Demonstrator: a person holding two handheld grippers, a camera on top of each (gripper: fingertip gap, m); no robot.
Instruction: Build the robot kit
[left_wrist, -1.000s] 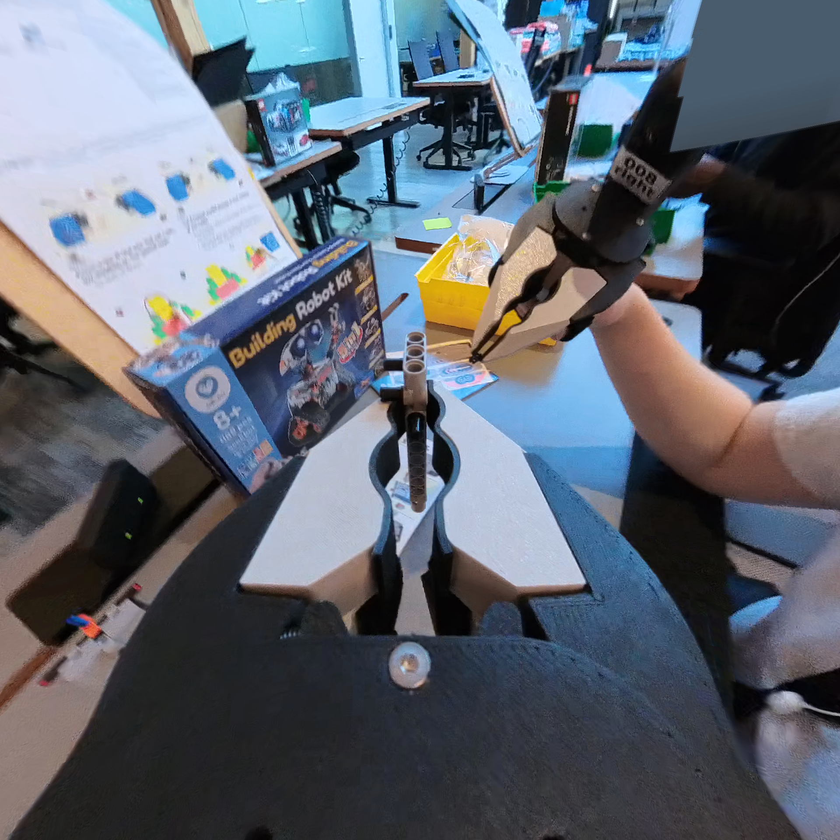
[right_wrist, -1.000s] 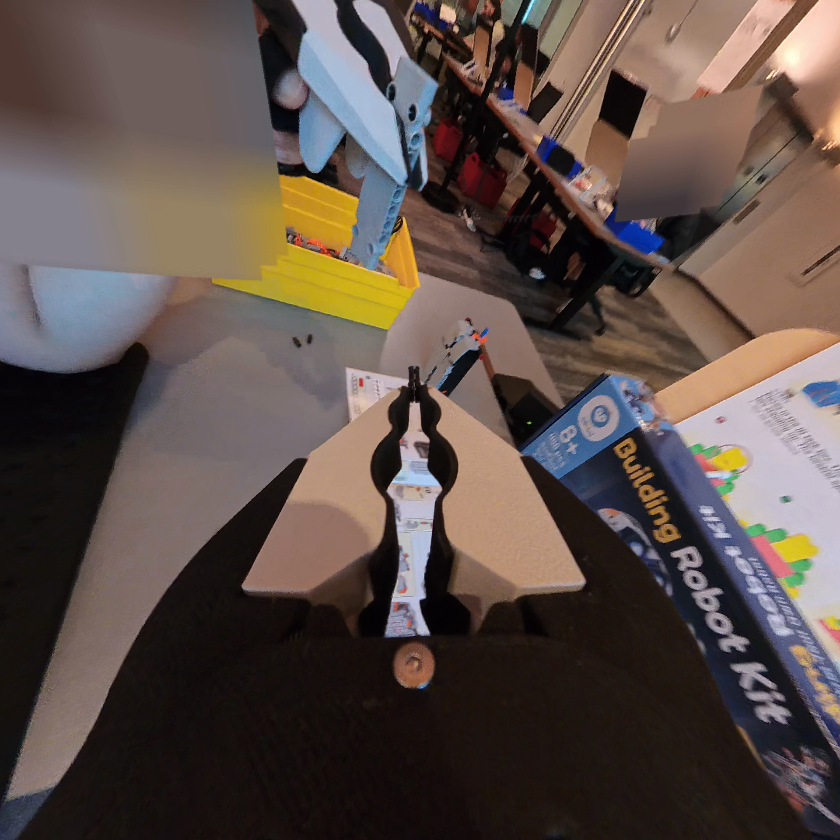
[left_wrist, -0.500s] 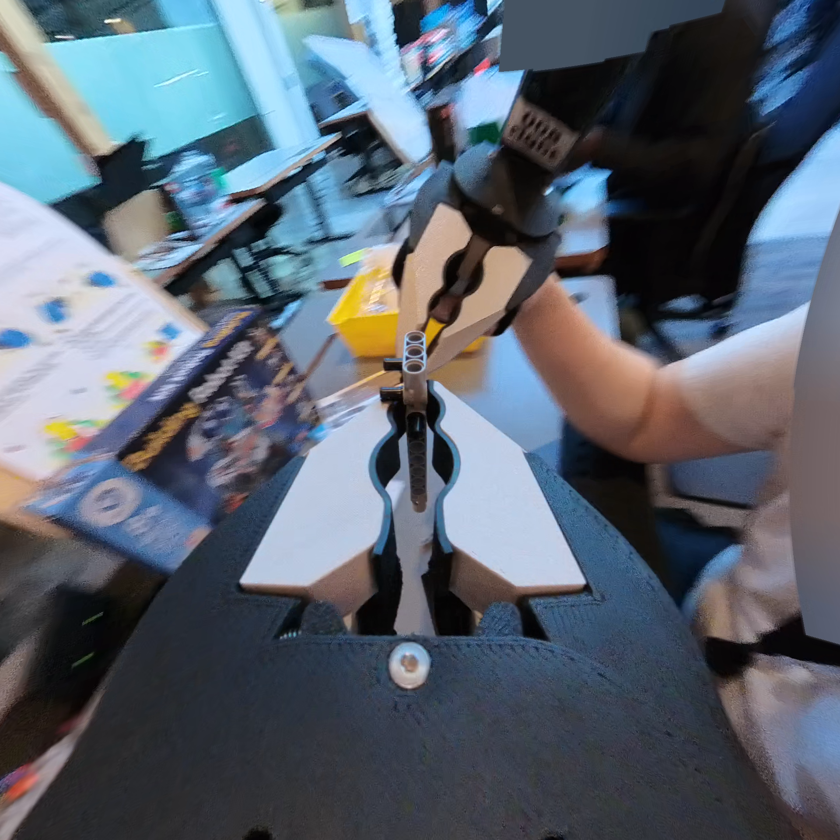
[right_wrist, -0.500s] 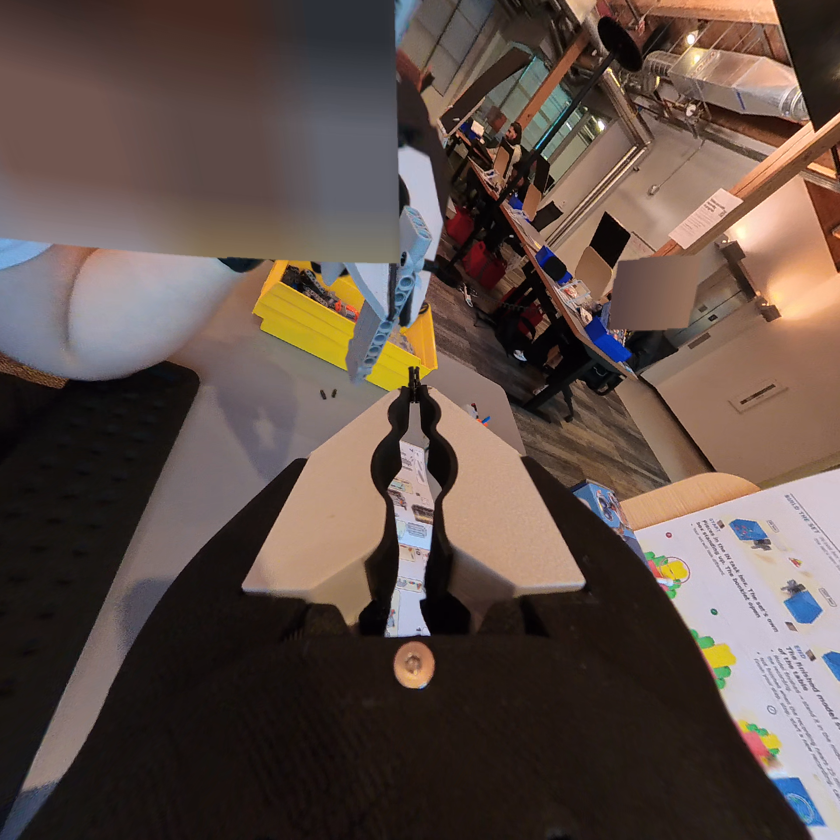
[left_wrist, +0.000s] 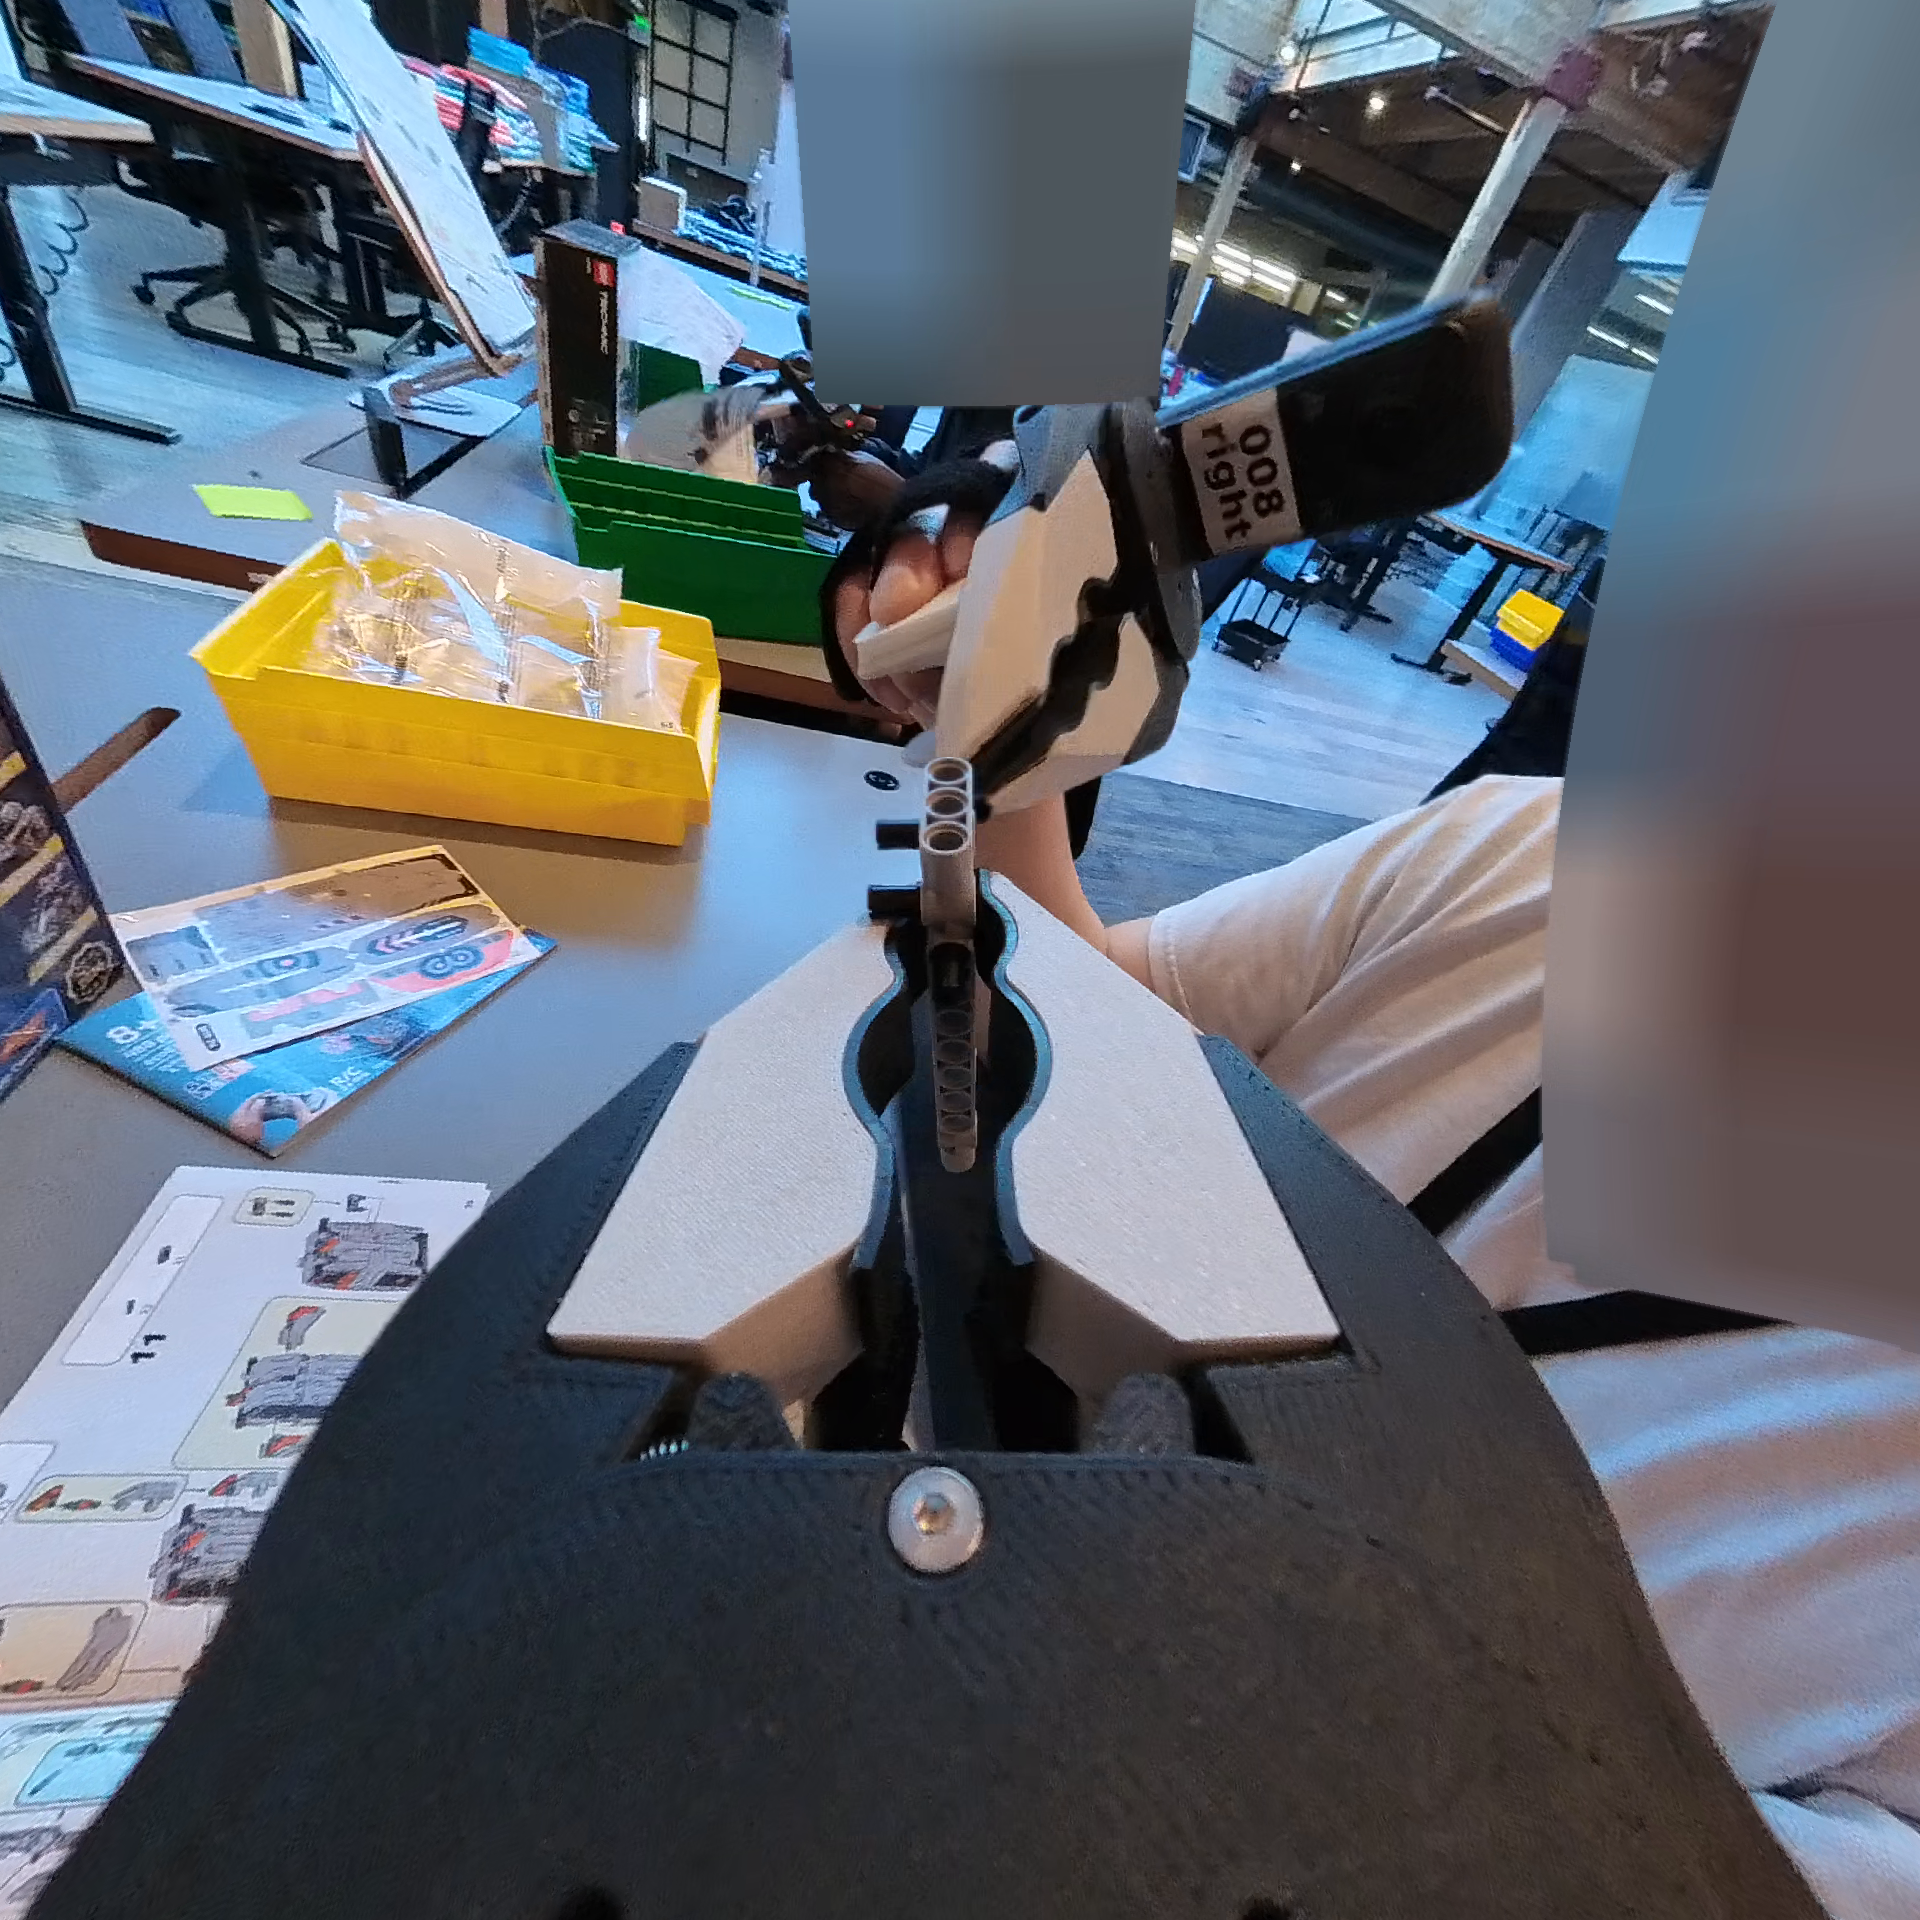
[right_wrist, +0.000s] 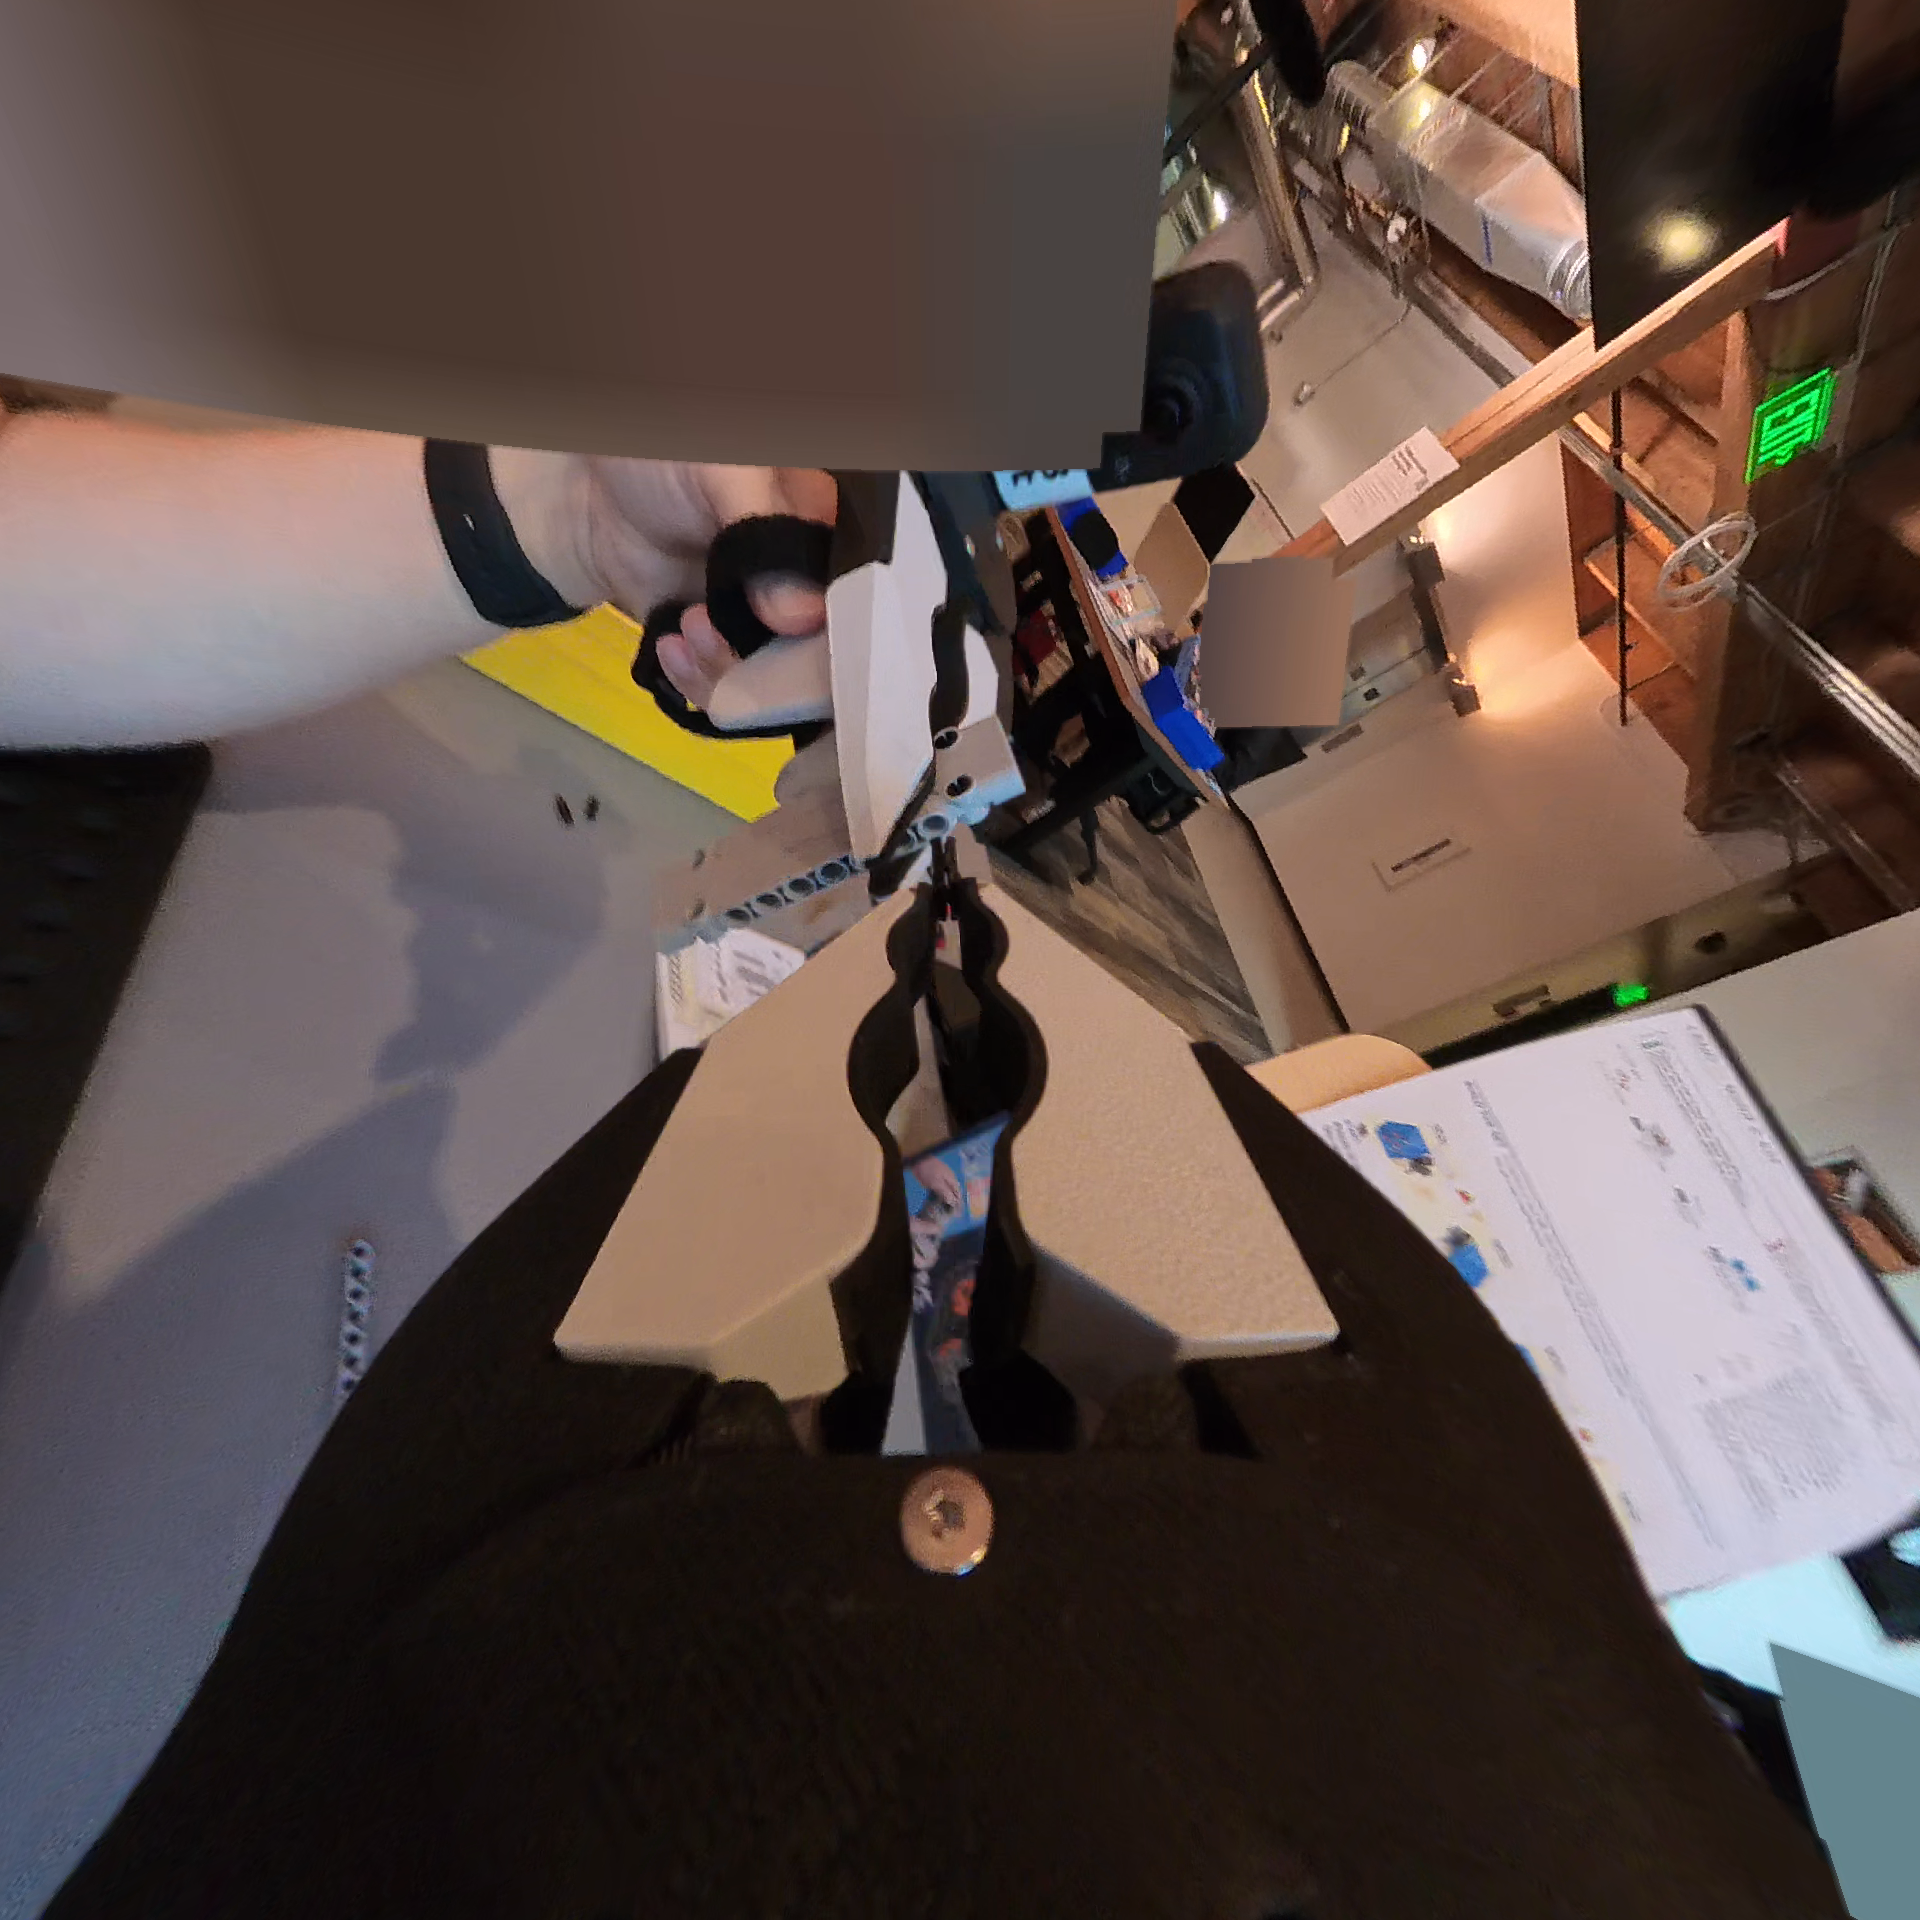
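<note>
My left gripper (left_wrist: 948, 920) is shut on a grey perforated beam (left_wrist: 948, 831) that stands up out of its fingertips, with black pins sticking out on the beam's left side. My right gripper (right_wrist: 943, 896) is shut on a small black pin (right_wrist: 941, 871). In the left wrist view the right gripper (left_wrist: 982, 774) comes down from the upper right, its tip right at the beam's top holes. In the right wrist view the beam (right_wrist: 790, 896) runs left from my tip, held by the left gripper (right_wrist: 935, 805). Both are held above a grey table (left_wrist: 644, 935).
A yellow bin (left_wrist: 457, 727) with plastic bags and a green bin (left_wrist: 686, 551) stand behind. A leaflet (left_wrist: 312, 977) and an instruction booklet (left_wrist: 156, 1403) lie at the left. A loose beam (right_wrist: 355, 1309) and two small pins (right_wrist: 577, 808) lie on the table. An instruction board (right_wrist: 1662, 1299) leans at the right. Left and right tips are no more than a few centimetres apart.
The two grippers have come together: the right gripper's tip with the pin moved from well apart to the top end of the beam. Both views swung round.
</note>
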